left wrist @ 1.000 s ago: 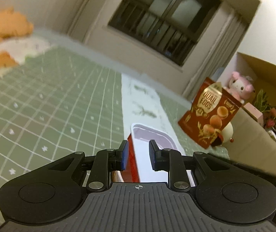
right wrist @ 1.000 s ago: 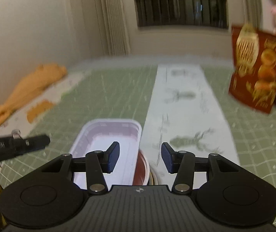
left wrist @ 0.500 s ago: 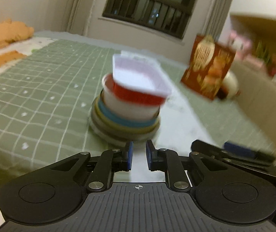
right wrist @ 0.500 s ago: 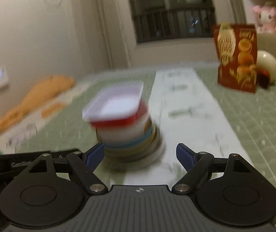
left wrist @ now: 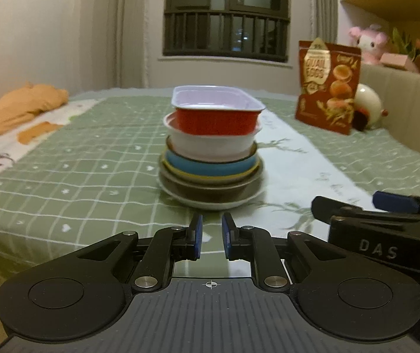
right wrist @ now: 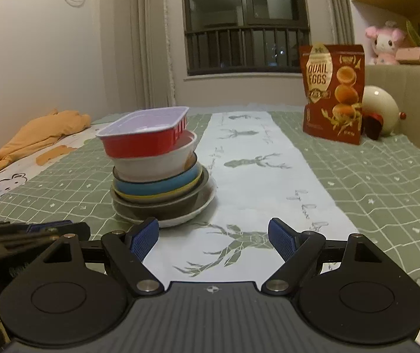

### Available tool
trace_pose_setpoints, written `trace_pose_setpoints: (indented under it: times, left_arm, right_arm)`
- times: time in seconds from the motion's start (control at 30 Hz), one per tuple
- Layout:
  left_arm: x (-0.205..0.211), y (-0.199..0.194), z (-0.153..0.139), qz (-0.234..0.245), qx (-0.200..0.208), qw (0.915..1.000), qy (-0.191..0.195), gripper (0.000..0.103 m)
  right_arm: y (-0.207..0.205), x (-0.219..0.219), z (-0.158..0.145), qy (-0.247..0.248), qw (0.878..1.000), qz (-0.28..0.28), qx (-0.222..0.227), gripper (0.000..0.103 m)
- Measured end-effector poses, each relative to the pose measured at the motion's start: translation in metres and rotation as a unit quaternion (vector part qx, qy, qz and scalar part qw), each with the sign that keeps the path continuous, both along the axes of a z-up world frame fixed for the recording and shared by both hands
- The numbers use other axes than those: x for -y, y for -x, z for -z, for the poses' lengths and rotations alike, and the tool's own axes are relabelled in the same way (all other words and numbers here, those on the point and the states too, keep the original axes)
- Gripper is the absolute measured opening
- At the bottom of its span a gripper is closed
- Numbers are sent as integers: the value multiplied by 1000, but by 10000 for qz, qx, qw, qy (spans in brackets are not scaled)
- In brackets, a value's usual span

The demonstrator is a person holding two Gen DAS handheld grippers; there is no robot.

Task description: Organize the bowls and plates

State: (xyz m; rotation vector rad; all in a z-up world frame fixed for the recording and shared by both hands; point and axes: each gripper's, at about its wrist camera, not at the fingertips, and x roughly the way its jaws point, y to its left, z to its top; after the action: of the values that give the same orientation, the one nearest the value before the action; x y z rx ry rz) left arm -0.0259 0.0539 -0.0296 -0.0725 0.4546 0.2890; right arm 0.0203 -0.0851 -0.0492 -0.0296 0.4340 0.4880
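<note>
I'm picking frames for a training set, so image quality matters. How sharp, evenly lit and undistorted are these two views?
Left wrist view: the stack of bowls is slightly soft and the window reflects a ceiling lamp. Right wrist view: sharper, the quail egg bag lettering is readable. Both: dim warm light, fisheye bending at the edges.

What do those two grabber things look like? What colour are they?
Both are black. The left gripper and the right gripper each have two thin fingers tipped with ridged blue pads, silver round pins at the joints, two round discs, and a ribbed grey body with a small crosshair mark. The right gripper's side reads "DAS". No hands or sleeves show.
</note>
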Motion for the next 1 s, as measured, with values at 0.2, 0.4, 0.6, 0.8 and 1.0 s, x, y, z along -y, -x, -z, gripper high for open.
trace_pose_setpoints:
  times: [0.2,0.4,0.6,0.8,1.0]
  left_arm:
    - [-1,0,3,175,-53,9998,88,17]
    - [-4,-2,4,183,-102,9996,172,17]
    - [-8,-5,5,175,-155,9994,262,17]
    - [-9,-6,6,197,-164,9993,282,17]
    - [-11,-6,7,176,-173,9992,308,17]
  right_arm:
    - [-2,-4,9,109,9998,-55,-138,82]
    - [-4,-6,11,128,9998,-46,-158,82]
    - [-3,-8,12,146,9997,-60,-163,82]
    - [-4,-10,11,165,9997,-65,-157,82]
    - [-4,-11,11,167,9997,-78,-157,82]
